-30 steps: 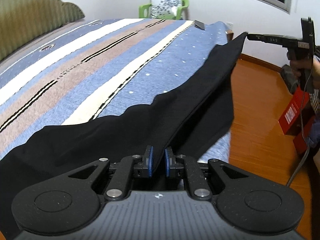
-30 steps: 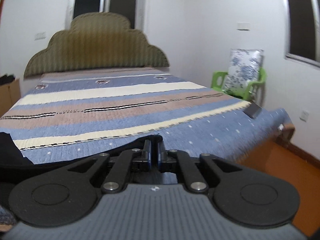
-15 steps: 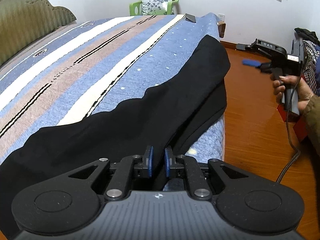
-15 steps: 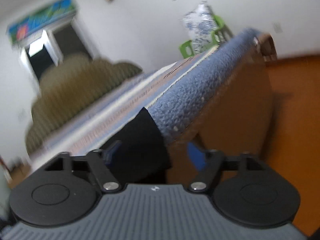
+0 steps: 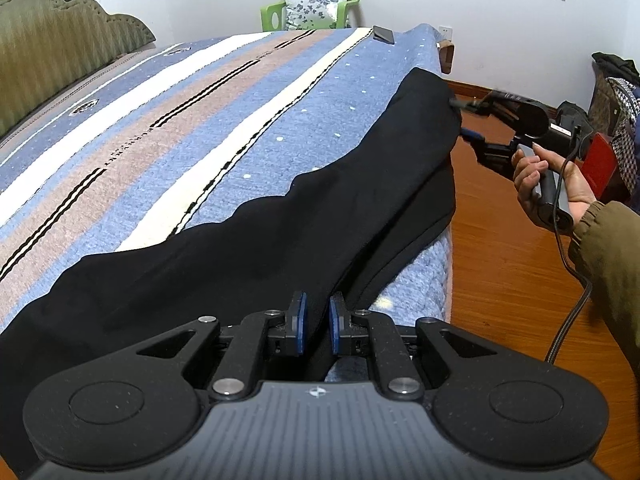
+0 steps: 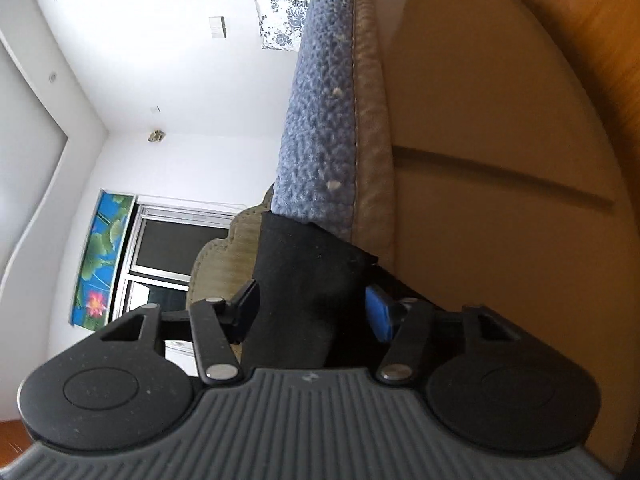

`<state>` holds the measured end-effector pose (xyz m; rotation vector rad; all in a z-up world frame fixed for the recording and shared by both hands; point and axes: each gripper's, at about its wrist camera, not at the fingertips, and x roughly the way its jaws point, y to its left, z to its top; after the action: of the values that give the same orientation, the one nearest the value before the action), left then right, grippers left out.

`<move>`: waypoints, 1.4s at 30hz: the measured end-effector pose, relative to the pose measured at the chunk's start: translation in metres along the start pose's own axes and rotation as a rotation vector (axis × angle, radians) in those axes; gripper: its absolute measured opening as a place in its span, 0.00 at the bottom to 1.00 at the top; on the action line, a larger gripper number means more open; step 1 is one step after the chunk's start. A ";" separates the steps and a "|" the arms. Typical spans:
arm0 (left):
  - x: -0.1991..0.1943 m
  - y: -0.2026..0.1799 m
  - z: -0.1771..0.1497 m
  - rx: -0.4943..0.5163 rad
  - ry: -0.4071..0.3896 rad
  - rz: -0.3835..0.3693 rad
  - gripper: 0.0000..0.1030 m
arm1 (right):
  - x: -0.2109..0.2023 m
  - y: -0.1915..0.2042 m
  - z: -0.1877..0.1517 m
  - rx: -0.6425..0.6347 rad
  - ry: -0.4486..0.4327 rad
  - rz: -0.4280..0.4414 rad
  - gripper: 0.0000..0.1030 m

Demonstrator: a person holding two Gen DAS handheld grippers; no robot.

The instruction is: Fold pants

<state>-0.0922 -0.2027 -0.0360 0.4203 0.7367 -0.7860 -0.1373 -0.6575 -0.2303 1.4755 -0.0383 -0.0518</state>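
Big bed w/ blue, tan & cream striped quilted cover [image 5: 168, 128] carries the long black fabric pants [image 5: 288, 236], laid lengthwise along its near edge w/ one side drooping over. Left gripper [image 5: 317, 322] has its fingers clenched on the cloth at one end; right gripper [image 6: 312, 312], rolled sideways at the far end by the bed's side, has fingers spread wide w/ the hem between them, not pinched. Step looks like re-grasping the leg end; next calls for closing on both layers, then carrying the hem toward the left end.

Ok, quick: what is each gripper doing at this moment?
Left gripper: shut on the black fabric pants.
Right gripper: open, jaws either side of the pants' end.
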 end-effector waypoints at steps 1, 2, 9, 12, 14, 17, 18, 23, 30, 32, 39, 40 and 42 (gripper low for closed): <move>0.000 0.000 0.000 -0.003 -0.001 0.001 0.12 | 0.000 -0.001 0.000 0.008 -0.003 -0.005 0.34; 0.000 0.001 0.000 -0.006 -0.003 0.003 0.12 | 0.002 -0.001 0.000 0.017 -0.009 -0.017 0.14; -0.007 0.009 0.001 -0.035 -0.033 0.001 0.12 | -0.033 0.025 -0.004 -0.028 -0.102 -0.005 0.05; -0.013 0.009 0.000 -0.032 -0.049 -0.005 0.12 | -0.054 0.047 -0.005 -0.073 -0.132 0.012 0.05; -0.013 0.007 -0.001 -0.022 -0.044 -0.008 0.12 | -0.067 0.057 -0.006 -0.093 -0.148 0.034 0.05; -0.007 0.005 -0.004 -0.013 -0.018 -0.019 0.12 | -0.079 0.054 -0.008 -0.112 -0.159 0.005 0.05; -0.005 0.004 -0.005 -0.007 -0.009 -0.016 0.12 | -0.078 0.046 -0.008 -0.102 -0.154 -0.027 0.05; -0.009 0.004 -0.004 0.001 -0.018 -0.015 0.12 | -0.069 -0.012 -0.013 -0.005 -0.135 -0.201 0.55; -0.017 0.004 -0.002 0.006 -0.026 -0.010 0.12 | -0.059 -0.082 -0.062 0.341 -0.137 0.024 1.00; -0.021 0.003 -0.002 0.013 -0.035 -0.001 0.12 | -0.047 -0.087 -0.070 0.355 -0.091 0.005 1.00; -0.027 -0.004 -0.002 0.052 -0.041 0.027 0.12 | -0.020 -0.078 -0.069 0.360 -0.129 0.089 1.00; -0.029 -0.005 -0.002 0.063 -0.044 0.026 0.12 | -0.014 -0.075 -0.067 0.351 -0.124 0.088 0.99; -0.032 -0.008 -0.002 0.085 -0.052 0.023 0.12 | -0.007 -0.069 -0.060 0.324 -0.113 0.079 0.82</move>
<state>-0.1146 -0.1912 -0.0141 0.4819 0.6505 -0.8062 -0.1420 -0.6038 -0.3051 1.7925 -0.2042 -0.0668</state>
